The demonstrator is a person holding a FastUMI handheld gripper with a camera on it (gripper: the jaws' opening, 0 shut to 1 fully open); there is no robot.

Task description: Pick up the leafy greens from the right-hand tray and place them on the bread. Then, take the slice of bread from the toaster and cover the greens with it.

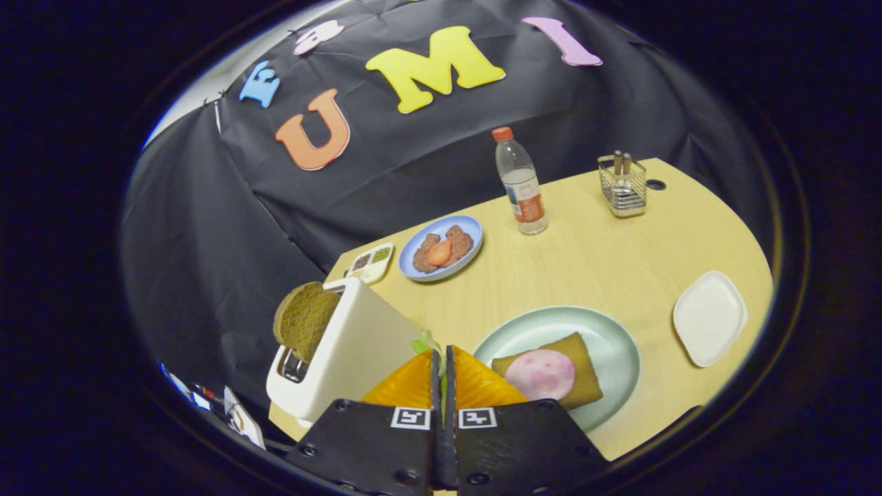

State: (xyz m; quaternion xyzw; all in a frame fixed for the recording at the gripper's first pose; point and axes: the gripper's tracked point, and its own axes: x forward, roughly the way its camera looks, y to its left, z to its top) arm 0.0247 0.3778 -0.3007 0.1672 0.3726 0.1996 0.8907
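gripper view: tool pinches greens (toaster close left, plate right).

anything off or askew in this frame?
Nothing spilled or damaged. The tool is shut on the greens, with just a tuft poking out past its tips. Bread sits tilted, well out of the toaster. White tray is bare.

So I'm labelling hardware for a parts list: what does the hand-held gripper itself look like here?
The hand-held gripper has two wedge-shaped, ribbed orange fingers mounted on flat black textured carriers fastened with dark screws. Each carrier bears a small square black-and-white marker tag near the finger base. No cables or sleeves are visible.
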